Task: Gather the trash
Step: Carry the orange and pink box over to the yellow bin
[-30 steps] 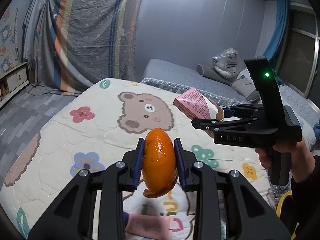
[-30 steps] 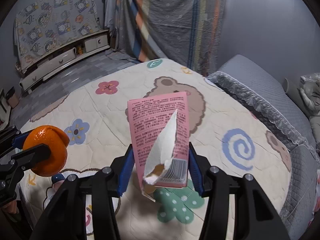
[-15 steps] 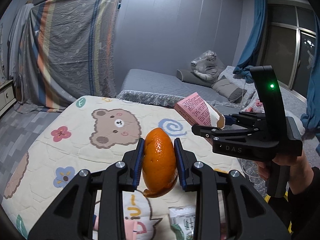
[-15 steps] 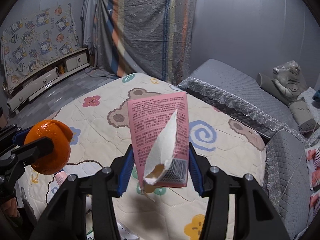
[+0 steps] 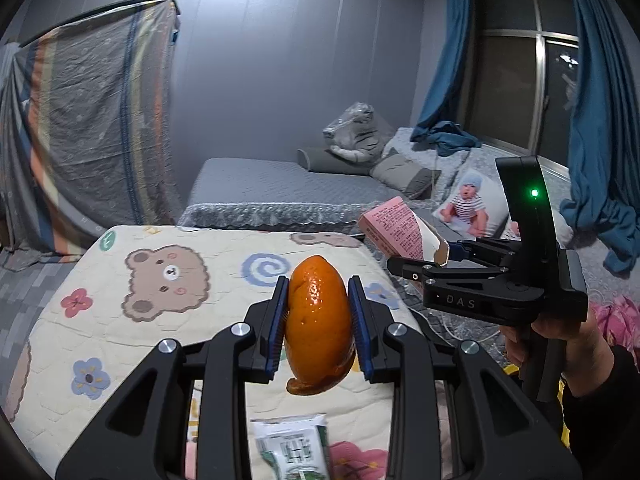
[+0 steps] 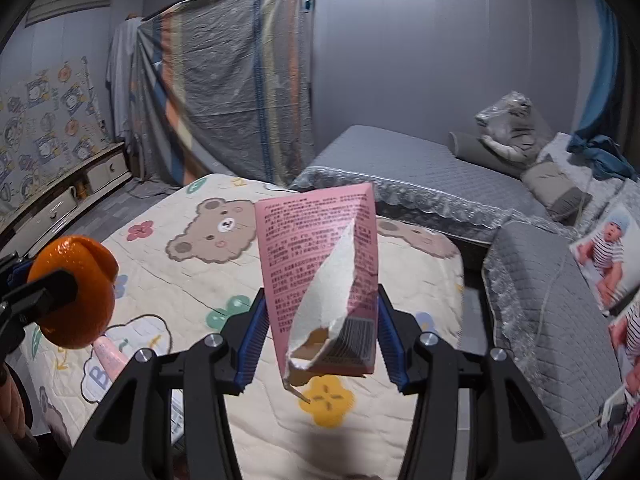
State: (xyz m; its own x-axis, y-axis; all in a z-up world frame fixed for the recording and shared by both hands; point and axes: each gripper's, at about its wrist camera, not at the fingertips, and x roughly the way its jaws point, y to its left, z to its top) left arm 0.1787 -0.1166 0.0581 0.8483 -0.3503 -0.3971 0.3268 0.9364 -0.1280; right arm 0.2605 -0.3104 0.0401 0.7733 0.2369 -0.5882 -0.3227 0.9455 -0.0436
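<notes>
My left gripper (image 5: 319,322) is shut on an orange peel (image 5: 318,328), squeezed narrow between the blue pads and held in the air above the bear-print quilt (image 5: 168,280). My right gripper (image 6: 320,332) is shut on a torn pink carton (image 6: 316,264), its white inside showing at the ripped lower end. From the left wrist view the right gripper (image 5: 444,258) and carton (image 5: 394,226) hang to the right, with a hand on the handle. The peel (image 6: 74,292) shows at the left edge of the right wrist view.
A green-and-white wrapper (image 5: 294,446) and a pink tube (image 6: 108,354) lie on the quilt below the grippers. A grey mattress (image 6: 404,160) with pillows lies beyond, a draped wardrobe (image 6: 224,92) stands at the back, and a low cabinet (image 6: 60,204) runs along the left wall.
Both grippers have risen and swung right with their loads still held. The views now take in more of the grey mattress, the window and the curtains. The wrapper has come into the left view.
</notes>
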